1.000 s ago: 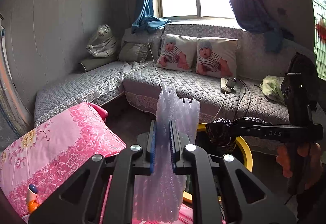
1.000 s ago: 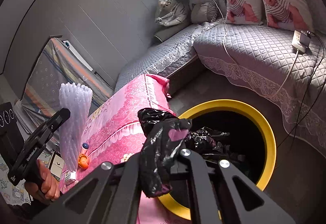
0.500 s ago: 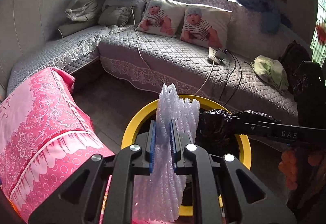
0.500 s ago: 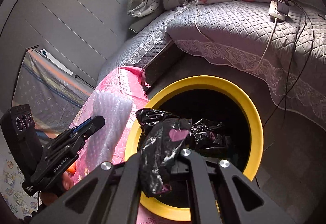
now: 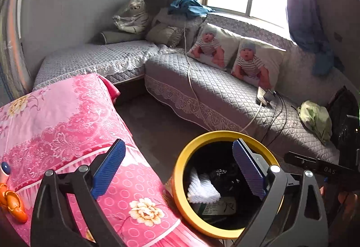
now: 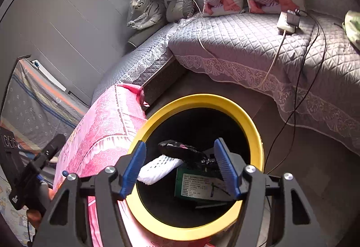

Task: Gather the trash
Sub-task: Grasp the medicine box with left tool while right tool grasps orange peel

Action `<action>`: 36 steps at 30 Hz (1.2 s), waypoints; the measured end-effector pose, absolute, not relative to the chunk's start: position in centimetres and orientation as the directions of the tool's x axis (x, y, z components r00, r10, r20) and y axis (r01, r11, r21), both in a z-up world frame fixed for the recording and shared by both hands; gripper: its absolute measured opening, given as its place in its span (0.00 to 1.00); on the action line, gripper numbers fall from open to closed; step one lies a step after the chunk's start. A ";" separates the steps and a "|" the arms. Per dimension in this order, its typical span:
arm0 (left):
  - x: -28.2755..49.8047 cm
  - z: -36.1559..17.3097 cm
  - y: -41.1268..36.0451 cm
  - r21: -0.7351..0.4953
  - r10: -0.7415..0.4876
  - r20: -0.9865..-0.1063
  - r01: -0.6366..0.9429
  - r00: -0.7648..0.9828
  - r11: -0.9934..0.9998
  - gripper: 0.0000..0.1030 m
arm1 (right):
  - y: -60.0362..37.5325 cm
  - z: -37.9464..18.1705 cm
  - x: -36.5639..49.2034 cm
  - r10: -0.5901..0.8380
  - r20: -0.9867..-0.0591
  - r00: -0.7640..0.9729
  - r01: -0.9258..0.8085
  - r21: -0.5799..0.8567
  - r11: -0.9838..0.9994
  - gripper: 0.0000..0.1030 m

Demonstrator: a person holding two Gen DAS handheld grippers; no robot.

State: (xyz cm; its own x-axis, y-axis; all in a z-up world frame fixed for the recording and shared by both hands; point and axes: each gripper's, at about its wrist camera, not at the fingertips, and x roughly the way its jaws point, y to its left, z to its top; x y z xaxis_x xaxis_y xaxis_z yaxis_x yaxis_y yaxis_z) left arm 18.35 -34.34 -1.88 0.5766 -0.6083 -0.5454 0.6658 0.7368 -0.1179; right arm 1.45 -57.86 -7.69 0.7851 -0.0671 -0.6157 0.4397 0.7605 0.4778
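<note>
A yellow-rimmed bin (image 5: 180, 181) (image 6: 252, 121) stands on the floor beside the pink-covered table. Inside lie a white foam wrap (image 5: 202, 188) (image 6: 157, 168), a crumpled black plastic bag (image 6: 182, 151) (image 5: 222, 176) and a green carton (image 6: 202, 186). My left gripper (image 5: 177, 170) is open and empty, over the table edge and the bin's left rim. My right gripper (image 6: 180, 168) is open and empty, right above the bin's mouth. The right gripper's body shows at the right of the left wrist view (image 5: 319, 166).
The pink floral tablecloth (image 5: 56, 123) (image 6: 105, 125) covers the table left of the bin. An orange toy (image 5: 11, 202) sits at its near left edge. A grey quilted corner sofa (image 5: 225, 94) with baby-print pillows, a power strip (image 6: 288, 19) and trailing cables stands behind.
Both grippers have opened. The foam wrap has dropped from the left gripper and the black bag from the right gripper; both now lie inside the bin.
</note>
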 end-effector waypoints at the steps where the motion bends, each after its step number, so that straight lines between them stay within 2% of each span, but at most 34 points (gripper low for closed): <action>1: 18.3 -1.1 -33.0 -0.115 -0.591 -0.525 0.637 0.612 0.762 0.91 | -57.0 -7.1 1.6 -0.069 -0.608 0.791 0.415 0.451 0.790 0.60; 3: 18.1 0.4 -29.8 -0.089 -0.534 -0.485 0.568 0.693 0.818 0.92 | -55.1 -6.1 2.0 -0.043 -0.584 0.811 0.346 0.420 0.839 0.62; 4: 17.9 1.1 -28.1 -0.070 -0.502 -0.466 0.535 0.728 0.842 0.92 | -53.9 -5.6 2.4 -0.012 -0.570 0.821 0.298 0.410 0.862 0.69; 6: 17.6 2.1 -24.3 -0.041 -0.432 -0.426 0.459 0.795 0.887 0.92 | -51.0 -4.5 3.7 0.063 -0.545 0.836 0.178 0.378 0.909 0.72; 11: 16.5 3.0 -14.1 0.020 -0.319 -0.343 0.346 0.884 0.938 0.92 | -41.6 -3.1 8.6 0.306 -0.514 0.802 -0.156 0.314 0.936 0.74; 14: 16.0 2.2 -8.0 0.072 -0.259 -0.321 0.297 0.911 0.952 0.92 | -34.4 -2.9 12.5 0.410 -0.551 0.726 -0.314 0.264 0.912 0.74; 18: 15.2 0.3 -1.9 0.172 -0.200 -0.354 0.273 0.914 0.947 0.92 | -24.7 -3.8 17.1 0.474 -0.624 0.622 -0.473 0.184 0.862 0.74; 23: 14.1 -2.2 3.2 0.219 -0.236 -0.452 0.363 0.860 0.906 0.92 | -15.5 -5.7 21.9 0.459 -0.717 0.525 -0.584 0.089 0.807 0.72; 29: 14.3 -4.9 6.7 0.226 -0.265 -0.542 0.442 0.798 0.868 0.92 | -11.3 -8.6 26.7 0.387 -0.808 0.445 -0.582 0.067 0.810 0.63; 32: 14.4 -6.1 7.1 0.269 -0.272 -0.564 0.485 0.779 0.832 0.92 | -10.1 -10.2 28.4 0.343 -0.840 0.419 -0.570 0.051 0.820 0.53; 34: 15.1 -6.7 7.2 0.273 -0.279 -0.583 0.508 0.763 0.817 0.92 | -9.8 -11.0 29.2 0.330 -0.857 0.395 -0.553 0.064 0.831 0.39; 36: 16.0 -7.0 7.4 0.269 -0.302 -0.592 0.536 0.747 0.800 0.92 | -10.0 -11.1 29.6 0.342 -0.859 0.381 -0.544 0.091 0.834 0.32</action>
State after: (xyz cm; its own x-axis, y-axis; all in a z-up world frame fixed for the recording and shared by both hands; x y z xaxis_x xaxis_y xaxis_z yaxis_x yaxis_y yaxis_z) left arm 16.04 7.38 -6.96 0.7474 -0.3019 -0.5918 0.5360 0.8003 0.2687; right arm 29.56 -10.03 -11.12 0.3807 0.3422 -0.8590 -0.5440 0.8341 0.0912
